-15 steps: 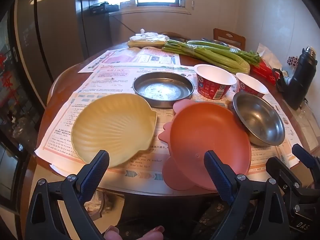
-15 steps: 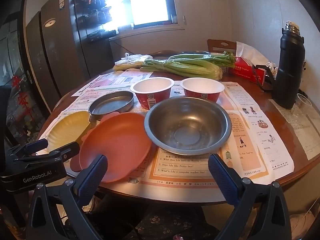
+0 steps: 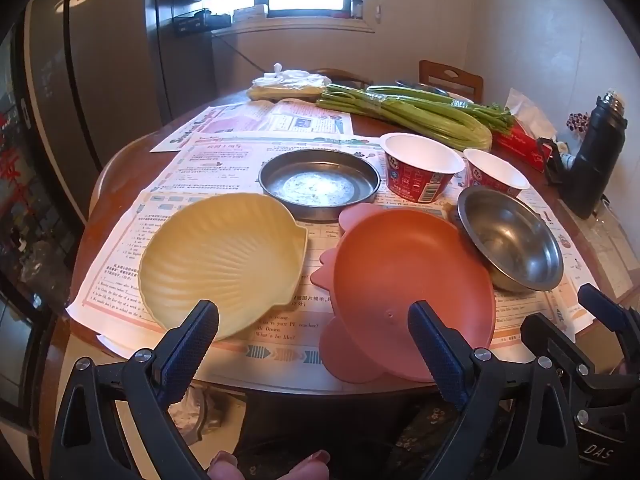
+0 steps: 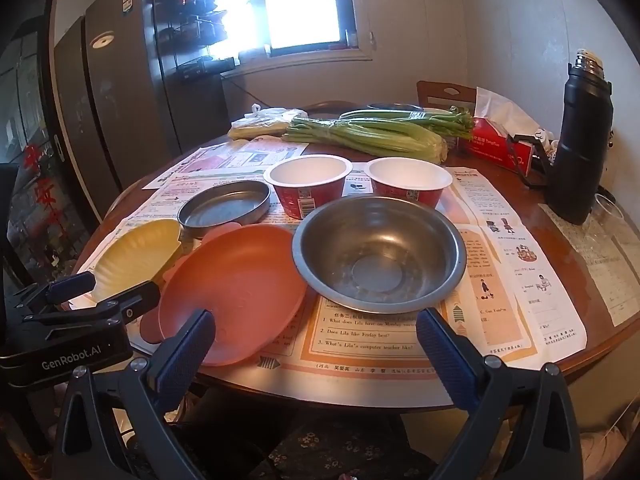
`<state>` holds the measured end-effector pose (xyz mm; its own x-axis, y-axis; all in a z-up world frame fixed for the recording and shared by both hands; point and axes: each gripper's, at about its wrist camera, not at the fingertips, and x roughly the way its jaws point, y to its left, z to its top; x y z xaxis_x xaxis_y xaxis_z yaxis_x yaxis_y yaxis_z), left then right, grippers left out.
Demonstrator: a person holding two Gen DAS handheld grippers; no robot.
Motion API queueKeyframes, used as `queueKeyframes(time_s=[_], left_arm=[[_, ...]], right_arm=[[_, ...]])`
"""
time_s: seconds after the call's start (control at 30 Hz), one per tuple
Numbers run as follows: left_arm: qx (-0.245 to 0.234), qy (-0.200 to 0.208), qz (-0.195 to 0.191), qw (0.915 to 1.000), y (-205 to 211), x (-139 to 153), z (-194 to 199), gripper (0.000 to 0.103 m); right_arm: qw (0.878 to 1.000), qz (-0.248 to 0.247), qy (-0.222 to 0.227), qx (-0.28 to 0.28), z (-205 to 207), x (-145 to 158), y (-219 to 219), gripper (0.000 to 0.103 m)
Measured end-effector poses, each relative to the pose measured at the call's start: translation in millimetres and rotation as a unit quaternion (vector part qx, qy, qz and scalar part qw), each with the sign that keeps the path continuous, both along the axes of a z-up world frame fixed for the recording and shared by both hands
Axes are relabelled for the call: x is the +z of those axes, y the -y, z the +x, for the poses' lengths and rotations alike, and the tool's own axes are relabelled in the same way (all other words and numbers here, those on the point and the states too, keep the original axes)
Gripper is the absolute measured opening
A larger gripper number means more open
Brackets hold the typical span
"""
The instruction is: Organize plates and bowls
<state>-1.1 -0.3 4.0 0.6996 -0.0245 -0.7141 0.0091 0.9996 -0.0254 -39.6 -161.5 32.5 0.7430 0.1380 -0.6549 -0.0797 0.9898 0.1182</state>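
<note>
Both tongs are wide open and hold nothing. The left tongs [image 3: 314,330] hang near the edge of the surface [image 4: 592,312], between the yellow plate [image 3: 222,266] and the pink plate [image 3: 412,288]. The right tongs [image 4: 316,334] hang just in front of the steel bowl [image 4: 378,254].

All the dishes sit on the surface, on sheets of paper [image 4: 368,340]. The steel plate [image 3: 320,184] is behind the yellow one. Two red cups [image 4: 308,184] stand behind the steel bowl.

What could go wrong? The pink plate sticks out past the edge a bit, I think. A bump from the tongs could tip it off. The steel bowl is smooth and round, so the tongs may slip on its rim. It sits just beside the pink plate, maybe touching, so lifting one could knock the other. The paper may slide if a dish is dragged.
</note>
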Motion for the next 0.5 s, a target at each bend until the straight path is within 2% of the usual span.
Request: queueKeyframes(time_s=[0.5], left_arm=[[-0.002,0.004,0.003,1.0000,2.4,2.0,0.2,0.096]], right_arm=[[1.000,-0.002,0.001,-0.002,-2.9,-0.6,3.7,0.101]])
